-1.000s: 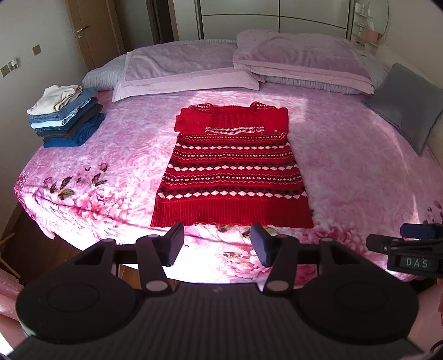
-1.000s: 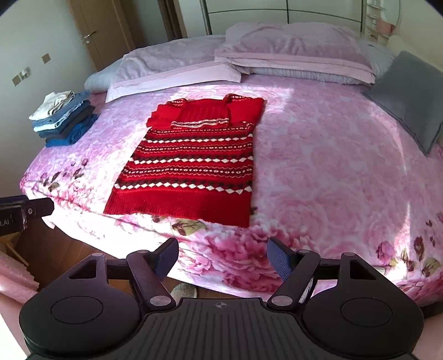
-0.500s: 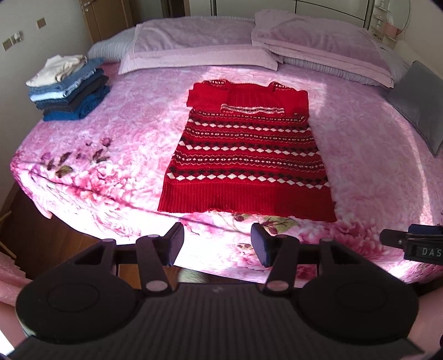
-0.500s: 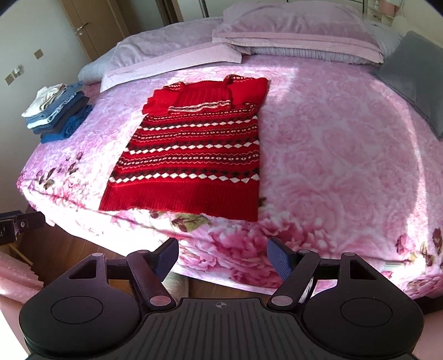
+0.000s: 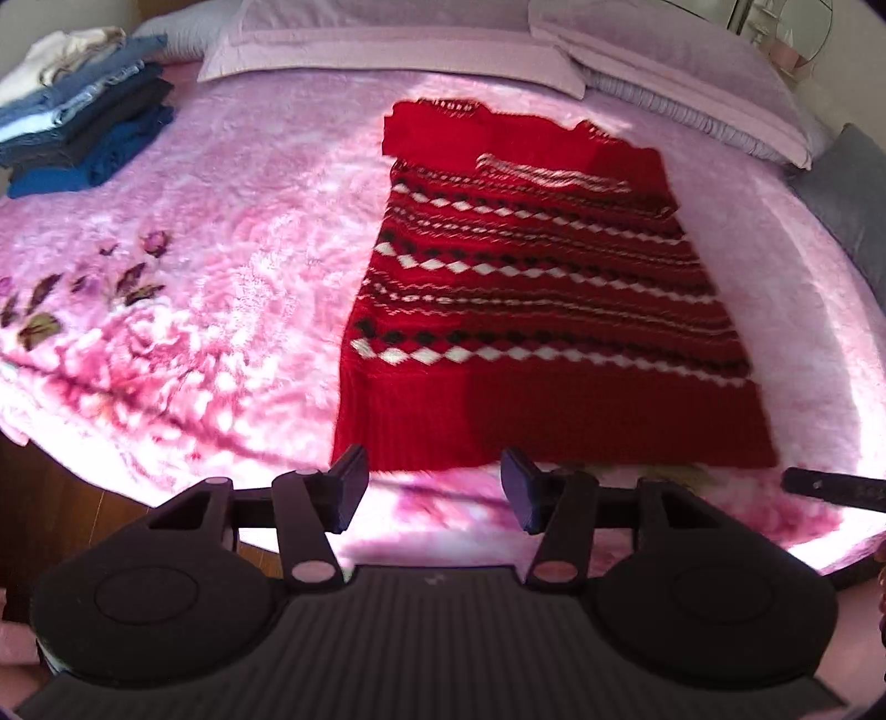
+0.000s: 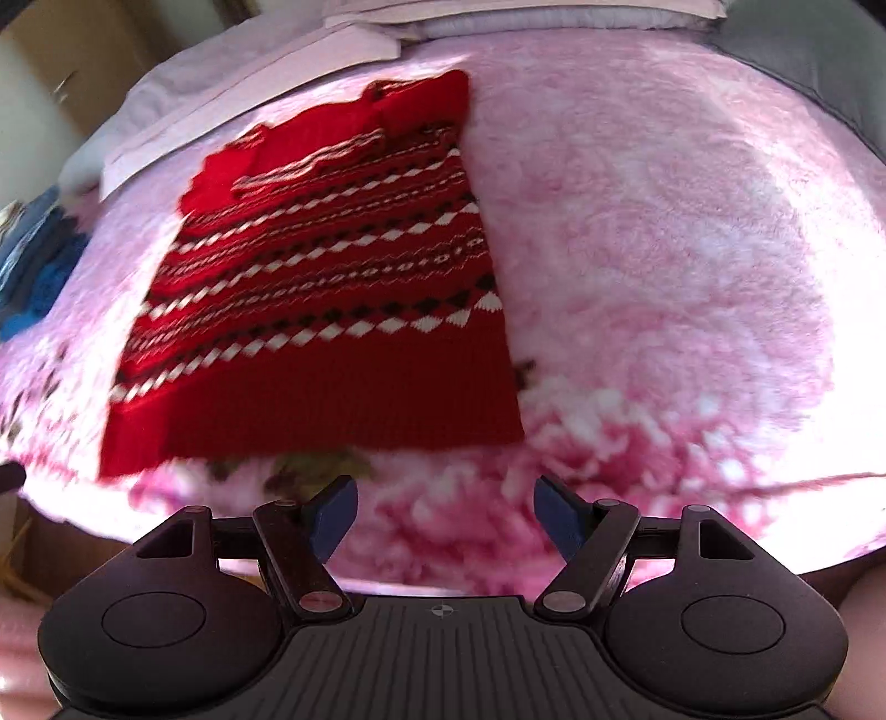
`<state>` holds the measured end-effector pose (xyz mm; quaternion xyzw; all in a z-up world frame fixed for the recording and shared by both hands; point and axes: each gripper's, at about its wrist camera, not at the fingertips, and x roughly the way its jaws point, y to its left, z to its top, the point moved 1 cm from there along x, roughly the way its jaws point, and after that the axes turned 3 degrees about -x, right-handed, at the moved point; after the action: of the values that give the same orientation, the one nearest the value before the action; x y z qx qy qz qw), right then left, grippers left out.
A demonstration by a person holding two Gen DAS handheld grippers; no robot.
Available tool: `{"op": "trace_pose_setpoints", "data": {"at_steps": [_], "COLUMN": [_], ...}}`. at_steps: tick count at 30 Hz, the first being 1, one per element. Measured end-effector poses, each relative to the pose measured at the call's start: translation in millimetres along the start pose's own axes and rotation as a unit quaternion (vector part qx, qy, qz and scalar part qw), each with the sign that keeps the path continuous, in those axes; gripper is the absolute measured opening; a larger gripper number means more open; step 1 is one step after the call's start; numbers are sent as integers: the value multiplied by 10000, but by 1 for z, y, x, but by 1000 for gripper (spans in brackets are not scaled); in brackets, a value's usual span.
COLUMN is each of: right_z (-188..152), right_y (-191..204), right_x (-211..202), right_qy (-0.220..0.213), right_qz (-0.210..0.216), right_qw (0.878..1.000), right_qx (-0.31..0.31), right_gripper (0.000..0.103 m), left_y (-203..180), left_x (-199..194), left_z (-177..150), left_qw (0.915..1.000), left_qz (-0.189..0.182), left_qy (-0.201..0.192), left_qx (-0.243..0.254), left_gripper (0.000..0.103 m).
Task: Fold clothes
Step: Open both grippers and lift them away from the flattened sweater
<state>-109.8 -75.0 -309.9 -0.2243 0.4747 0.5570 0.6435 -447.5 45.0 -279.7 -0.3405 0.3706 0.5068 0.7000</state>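
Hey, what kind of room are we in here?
Most likely a bedroom: a bed under a pink floral blanket, pillows along its head, and a stack of folded clothes beside a red knitted sweater lying flat.

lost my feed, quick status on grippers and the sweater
Left gripper open, empty, short of the hem. Right gripper open, empty. Red sweater flat on bed, sleeves folded in. Nothing in the way.
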Motion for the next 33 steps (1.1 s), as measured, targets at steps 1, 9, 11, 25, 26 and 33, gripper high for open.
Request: {"op": "trace_pose_setpoints", "data": {"at_steps": [1, 9, 11, 25, 26, 33], "right_z": [-4, -35, -43, -108, -109, -107], "right_y": [0, -3, -4, 39, 42, 47], "right_x": [4, 34, 42, -28, -34, -44], "right_qy": [-97, -872, -1065, -2195, -2239, -2129], "right_qz": [1, 5, 6, 99, 92, 258], "right_qw": [9999, 9950, 9925, 9691, 9680, 9705], "right_qx": [54, 485, 592, 1122, 1127, 1099], "right_gripper": [74, 74, 74, 74, 74, 74], "left_y": [6, 28, 33, 97, 101, 113], "left_x": [10, 59, 65, 14, 13, 16], "left_z": [4, -2, -10, -48, -49, -51], "left_qw": [10000, 9965, 9948, 9702, 9695, 9716], "left_qz": [-61, -548, -657, -1913, -1971, -1987], "left_qy": [-33, -545, -715, -1453, -1435, -1281], "left_qx": [37, 308, 322, 300, 233, -54], "left_gripper": [49, 48, 48, 49, 49, 49]}}
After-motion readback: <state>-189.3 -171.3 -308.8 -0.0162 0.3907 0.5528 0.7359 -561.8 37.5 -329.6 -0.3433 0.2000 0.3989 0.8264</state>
